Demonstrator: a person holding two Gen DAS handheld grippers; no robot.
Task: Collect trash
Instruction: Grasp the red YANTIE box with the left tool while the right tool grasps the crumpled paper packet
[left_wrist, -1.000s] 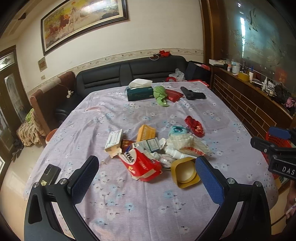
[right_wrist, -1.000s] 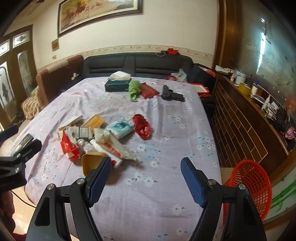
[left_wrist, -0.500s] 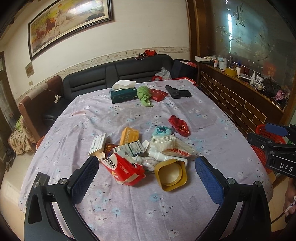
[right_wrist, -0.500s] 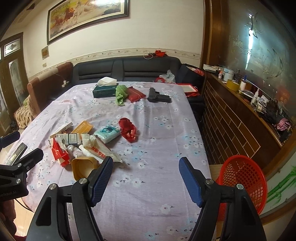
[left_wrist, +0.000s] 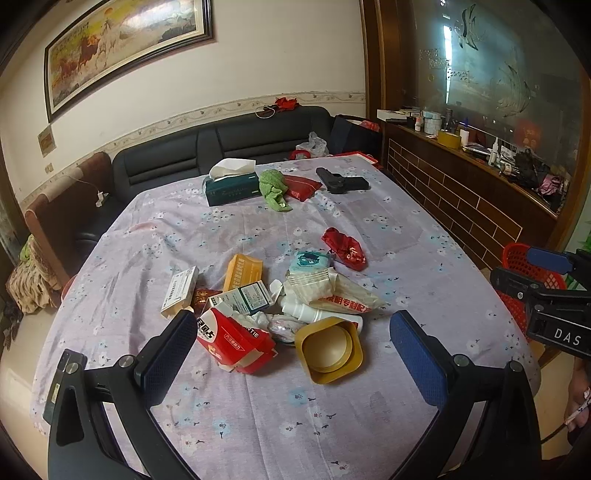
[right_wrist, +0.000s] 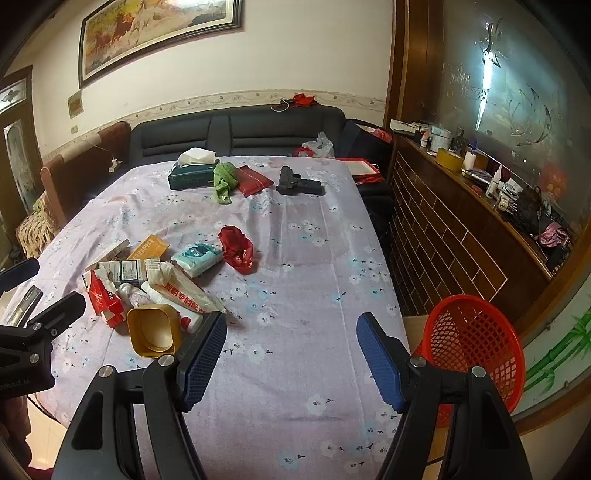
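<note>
On the table (left_wrist: 207, 236), the trash (left_wrist: 280, 299) lies heaped near the front edge, likely so both grippers can reach it. The red basket (right_wrist: 476, 332) stands off the table's right side, probably where the trash goes. The left gripper (left_wrist: 291, 354) hovers tilted down over the heap, jaws wide and empty, the yellow cup (left_wrist: 330, 349) between them in view. The right gripper (right_wrist: 291, 354) hangs right of the heap, also wide, empty.
</note>
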